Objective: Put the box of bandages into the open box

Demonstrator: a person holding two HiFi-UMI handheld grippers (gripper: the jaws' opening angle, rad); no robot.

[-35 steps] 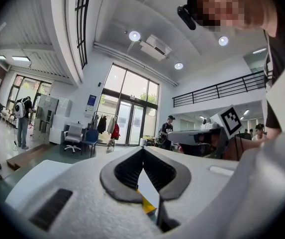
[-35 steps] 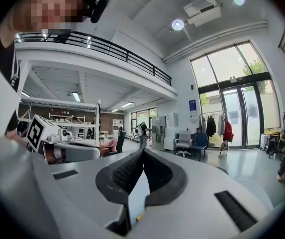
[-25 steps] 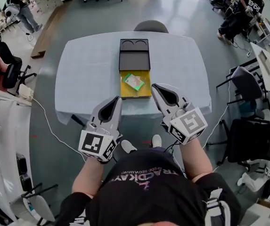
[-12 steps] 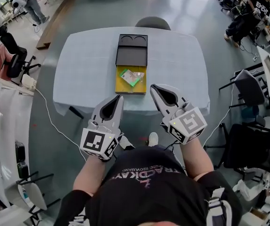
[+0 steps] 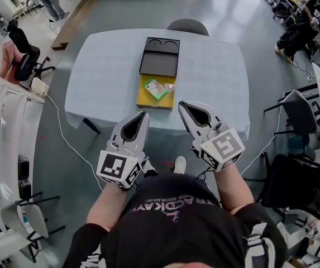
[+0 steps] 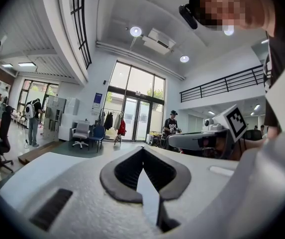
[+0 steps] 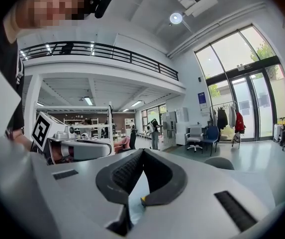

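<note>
On the pale blue table [image 5: 104,71] lies the open box: a yellow tray [image 5: 147,101] with a black lid part [image 5: 160,57] joined behind it. The green-and-white box of bandages [image 5: 156,87] rests inside the yellow tray. Both grippers hang over the floor in front of the table's near edge, apart from the box. My left gripper [image 5: 144,115] is shut and empty; in its own view the jaw tips [image 6: 143,148] meet. My right gripper [image 5: 182,104] is likewise shut with nothing held, tips together [image 7: 142,151].
A grey chair [image 5: 187,25] stands at the table's far side. Dark office chairs [image 5: 302,110] stand to the right and a white cable [image 5: 65,144] runs over the floor at the left. People stand far off at the back corners.
The table and box have slid a little up and away in the head view. Both grippers keep their place near the body, still shut and empty.
</note>
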